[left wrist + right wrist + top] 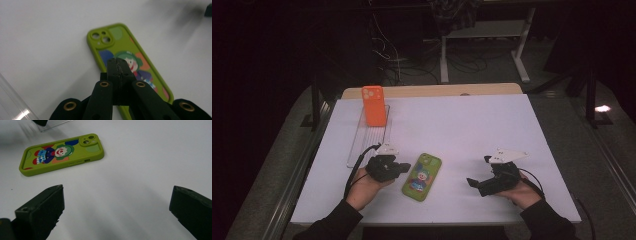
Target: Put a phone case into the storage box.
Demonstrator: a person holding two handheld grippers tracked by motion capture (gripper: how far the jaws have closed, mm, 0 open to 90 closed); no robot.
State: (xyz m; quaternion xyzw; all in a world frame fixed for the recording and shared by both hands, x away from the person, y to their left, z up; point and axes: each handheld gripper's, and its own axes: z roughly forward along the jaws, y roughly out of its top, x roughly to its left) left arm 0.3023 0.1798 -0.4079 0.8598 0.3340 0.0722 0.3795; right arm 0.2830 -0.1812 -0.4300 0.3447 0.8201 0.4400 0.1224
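Both tongs flank the green phone case [422,176]: left [404,166] together, right [472,182] apart.

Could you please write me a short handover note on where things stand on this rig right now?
Left claw: shut, empty, its tips over the left edge of the green phone; whether they touch it cannot be told.
Right claw: open, empty, resting low at the table's right side, pointing towards the green phone.
Green phone: flat on the table between the two claws, clown picture up.
Orange phone: standing upright at the far end of the clear rack.
Done: the orange phone appears placed.
Left: probably lift the green phone and stand it in the rack's free near part; no grip on it yet.
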